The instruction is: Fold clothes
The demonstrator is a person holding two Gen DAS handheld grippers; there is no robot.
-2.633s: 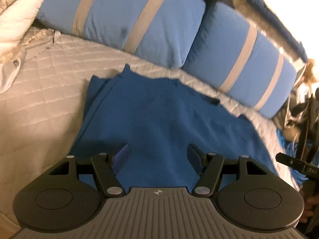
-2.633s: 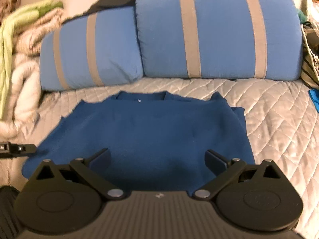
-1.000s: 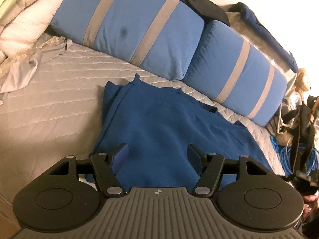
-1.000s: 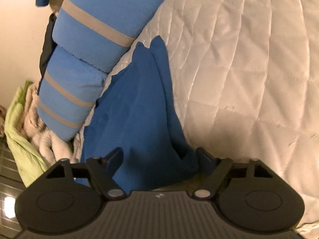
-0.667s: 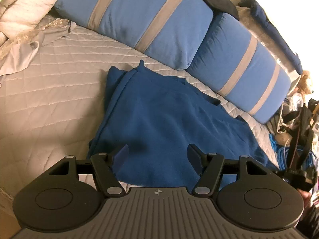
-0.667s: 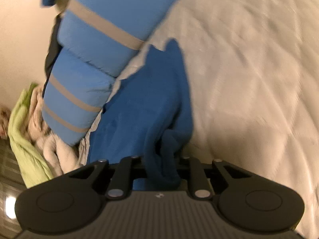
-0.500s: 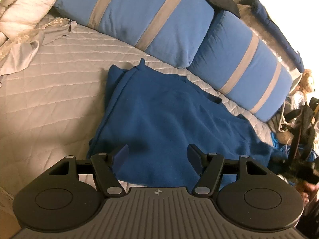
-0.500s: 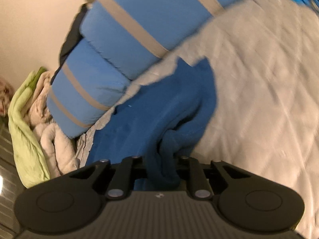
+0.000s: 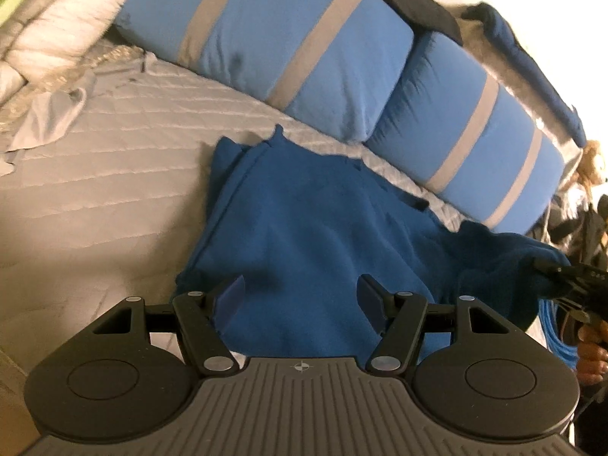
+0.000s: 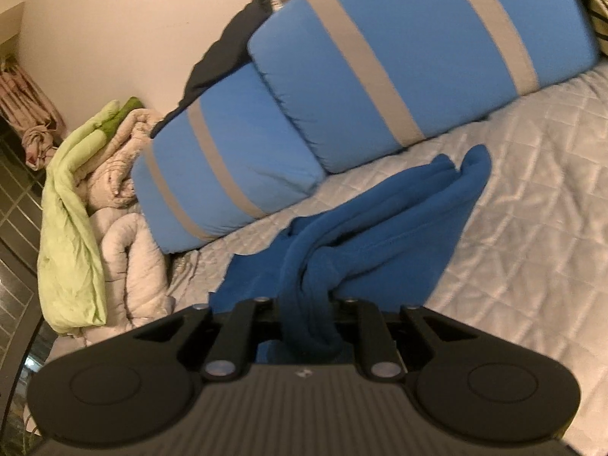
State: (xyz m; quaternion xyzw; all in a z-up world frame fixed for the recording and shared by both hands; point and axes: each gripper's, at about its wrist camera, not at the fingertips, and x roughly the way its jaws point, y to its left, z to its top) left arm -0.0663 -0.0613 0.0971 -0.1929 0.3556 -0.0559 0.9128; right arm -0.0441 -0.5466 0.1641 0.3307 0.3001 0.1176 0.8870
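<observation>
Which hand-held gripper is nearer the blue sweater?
Right. The right hand-held gripper is shut on the blue sweater, lifting its edge. The left hand-held gripper hangs open over the sweater's near part, gripping nothing.

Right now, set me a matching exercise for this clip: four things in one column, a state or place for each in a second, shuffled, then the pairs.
Things:
1. left gripper
2. right gripper
3. striped pillows
4. green blanket

States or places:
A. shut on a bunched edge of the blue garment
B. open above the garment
C. on the heap of bedding beside the pillows
D. lined up along the back of the quilted bed

Pairs: 1-B, 2-A, 3-D, 4-C
</observation>
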